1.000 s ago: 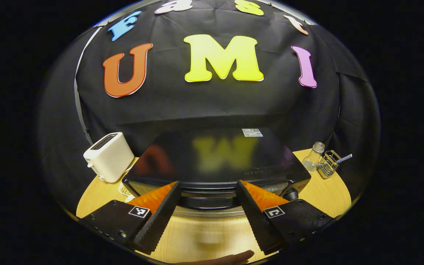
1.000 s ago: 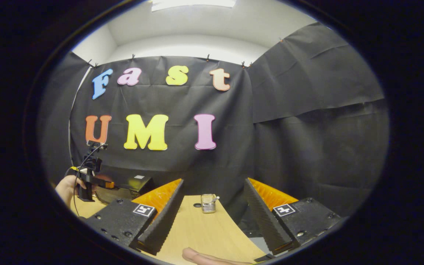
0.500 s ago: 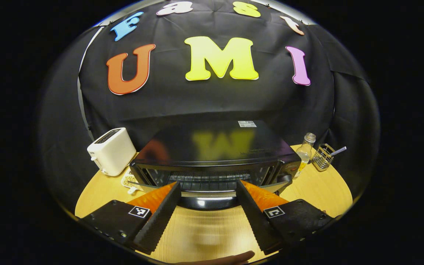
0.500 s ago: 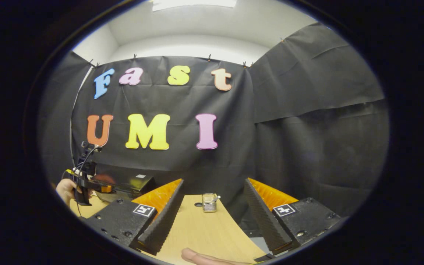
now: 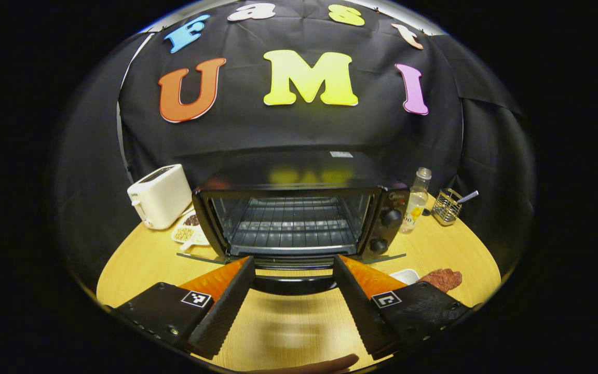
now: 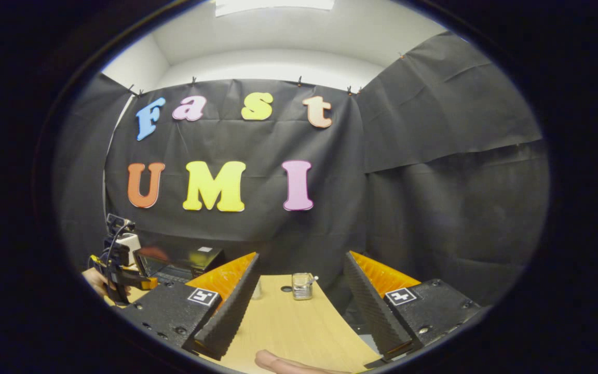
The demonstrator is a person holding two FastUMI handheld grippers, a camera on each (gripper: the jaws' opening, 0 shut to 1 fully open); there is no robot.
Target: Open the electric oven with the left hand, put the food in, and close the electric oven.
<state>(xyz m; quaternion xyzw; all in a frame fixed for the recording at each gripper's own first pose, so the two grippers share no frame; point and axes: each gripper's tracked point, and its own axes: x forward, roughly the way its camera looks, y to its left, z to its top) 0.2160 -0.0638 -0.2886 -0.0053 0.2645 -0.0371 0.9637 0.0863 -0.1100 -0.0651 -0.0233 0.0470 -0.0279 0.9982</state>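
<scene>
Oven [image 5: 299,221] is the landmark: black, sitting on the round wooden worktop [image 5: 138,259] against the booth's cloth wall, its door [image 5: 291,283] dropped fully open toward the camera so the wire rack [image 5: 291,223] inside shows. 2 knobs [image 5: 384,231] sit on the panel at the oven's right end. The left gripper [image 5: 293,306] hovers just in front of the lowered door, its 2 fingers spread wide with nothing between them; the door's front edge lies in the gap.

Front-right of the oven, on the worktop, lies a reddish-brown piece of food [image 5: 440,279] beside a small white dish [image 5: 404,276]. A white toaster [image 5: 160,196] stands left of the oven, with a small plate of grains [image 5: 187,232] between them. A glass bottle [image 5: 416,200] stands just right of the oven, and a wire holder [image 5: 447,206] farther right.

In the right gripper view, the right gripper [image 6: 299,306] is well right of the oven [image 6: 187,259], fingers spread and empty over the worktop [image 6: 288,322], pointing toward the wire holder [image 6: 302,286]. The left gripper [image 6: 122,257] shows in front of the oven there, in a hand [image 6: 94,278].
</scene>
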